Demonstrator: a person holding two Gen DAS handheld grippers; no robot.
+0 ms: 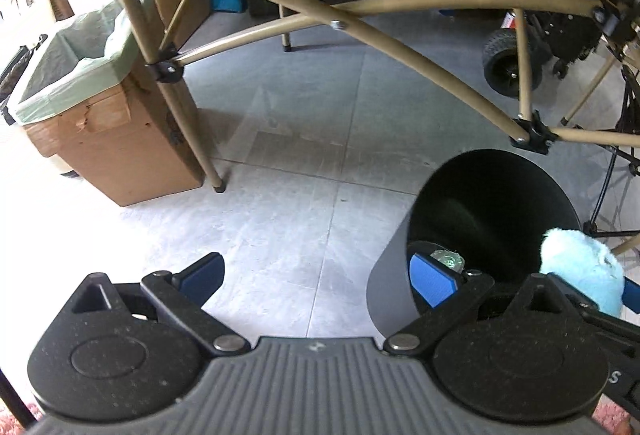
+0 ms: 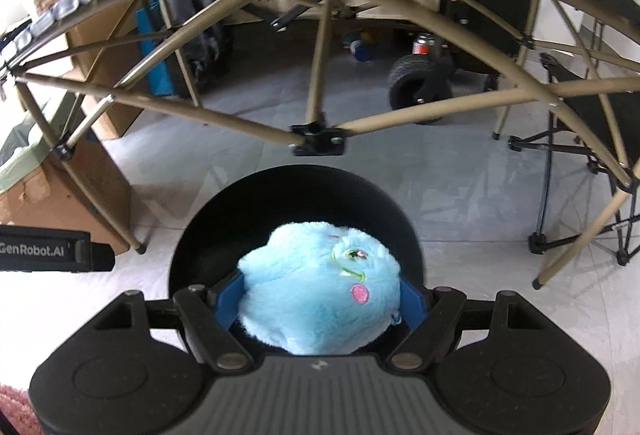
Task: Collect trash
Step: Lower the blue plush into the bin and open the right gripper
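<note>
Your right gripper (image 2: pixel 320 297) clamps the fluffy light-blue plush toy (image 2: pixel 320 291) above the round black plastic bin's (image 2: pixel 296 195) mouth. Only your left view reveals crumpled shiny trash (image 1: pixel 448 259) inside; your left gripper (image 1: pixel 316 275) stands spread, empty.

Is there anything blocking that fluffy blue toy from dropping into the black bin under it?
Nothing visible does. The right gripper holds the blue plush toy right above the black bin, whose mouth is open. Only a small crumpled item lies deep inside.
</note>
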